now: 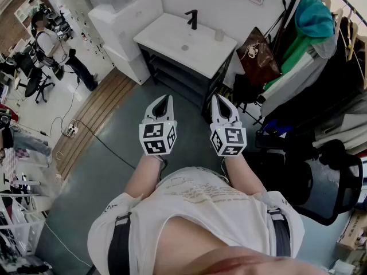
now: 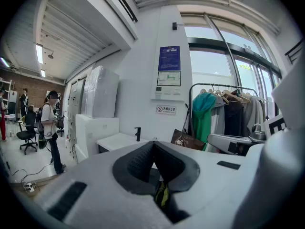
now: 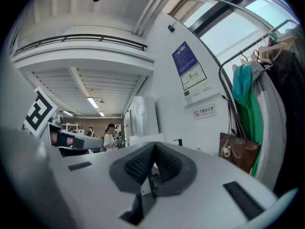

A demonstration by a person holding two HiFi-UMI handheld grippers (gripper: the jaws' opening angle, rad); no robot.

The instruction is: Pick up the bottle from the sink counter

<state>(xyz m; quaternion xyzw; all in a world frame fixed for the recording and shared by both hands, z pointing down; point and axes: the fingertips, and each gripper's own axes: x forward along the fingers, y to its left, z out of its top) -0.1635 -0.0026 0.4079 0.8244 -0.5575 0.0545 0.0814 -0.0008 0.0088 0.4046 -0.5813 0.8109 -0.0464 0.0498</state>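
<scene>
A small clear bottle (image 1: 218, 34) stands on the white sink counter (image 1: 166, 39), to the right of the black faucet (image 1: 194, 19), at the top of the head view. Both grippers hang side by side well short of the counter, over the grey floor, tips pointing toward it. My left gripper (image 1: 165, 101) is shut with nothing in it, and its jaws meet at the tip in the left gripper view (image 2: 153, 144). My right gripper (image 1: 219, 102) is shut and empty too, jaws closed together in the right gripper view (image 3: 153, 147). The faucet (image 2: 137, 133) shows far ahead.
A brown bag (image 1: 259, 59) hangs right of the counter beside a clothes rack (image 1: 312, 39). A black office chair (image 1: 321, 182) stands at the right. White wrapped cabinets (image 1: 123, 30) sit left of the counter. A person (image 1: 54, 44) stands at far left; a cable crosses the floor.
</scene>
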